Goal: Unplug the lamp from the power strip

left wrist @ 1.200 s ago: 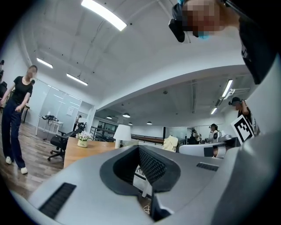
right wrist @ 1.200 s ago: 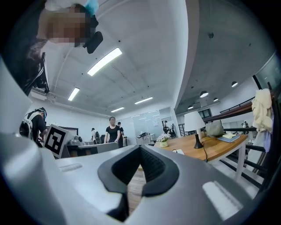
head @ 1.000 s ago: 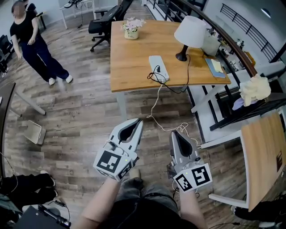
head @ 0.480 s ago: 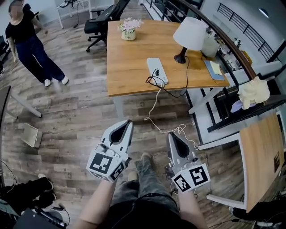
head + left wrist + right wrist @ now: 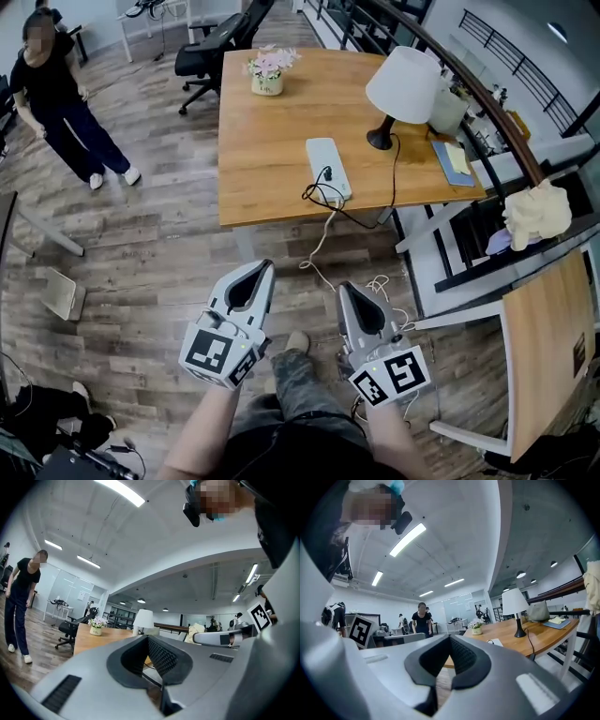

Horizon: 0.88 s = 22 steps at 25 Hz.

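A lamp with a white shade (image 5: 403, 82) and a black base (image 5: 380, 141) stands on the wooden table (image 5: 267, 150), towards its right side. Its black cord (image 5: 392, 173) loops over the table's front edge to a black plug (image 5: 328, 174) in the white power strip (image 5: 327, 161). The strip's white cord (image 5: 323, 232) hangs to the floor. My left gripper (image 5: 260, 269) and right gripper (image 5: 343, 288) are held side by side over the floor, short of the table and pointing at it. Both are shut and hold nothing. The lamp (image 5: 514, 604) also shows in the right gripper view.
A flower pot (image 5: 266, 73) stands at the table's far edge. A blue-and-yellow notebook (image 5: 453, 155) and a pale bag (image 5: 448, 101) lie right of the lamp. A person in black (image 5: 52, 94) stands far left, near an office chair (image 5: 202, 54). A dark rack (image 5: 487, 225) and a wood panel (image 5: 548, 347) are at right.
Both grippers have come closer to the table, still side by side and shut. The person in black has stepped further left.
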Tool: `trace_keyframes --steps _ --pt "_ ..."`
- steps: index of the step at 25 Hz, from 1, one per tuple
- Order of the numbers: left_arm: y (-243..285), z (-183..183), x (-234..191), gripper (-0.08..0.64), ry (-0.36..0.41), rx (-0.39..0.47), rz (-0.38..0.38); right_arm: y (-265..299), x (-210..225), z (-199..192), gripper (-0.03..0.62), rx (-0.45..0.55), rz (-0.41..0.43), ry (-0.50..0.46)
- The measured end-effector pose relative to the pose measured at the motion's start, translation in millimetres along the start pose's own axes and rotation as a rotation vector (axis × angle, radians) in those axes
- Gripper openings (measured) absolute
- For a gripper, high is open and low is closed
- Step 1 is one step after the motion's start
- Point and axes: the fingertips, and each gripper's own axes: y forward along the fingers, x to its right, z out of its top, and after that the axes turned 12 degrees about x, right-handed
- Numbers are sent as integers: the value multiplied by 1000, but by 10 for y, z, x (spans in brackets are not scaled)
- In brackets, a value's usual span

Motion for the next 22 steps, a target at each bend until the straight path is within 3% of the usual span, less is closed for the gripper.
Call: trace_keyframes --steps 6,22 --pt "394 -211 -182 -3 -18 -24 10 323 358 -140 9 -36 9 0" --pt "1365 -620 -334 -3 -14 -85 -61 912 1256 -418 8 -68 -4 41"
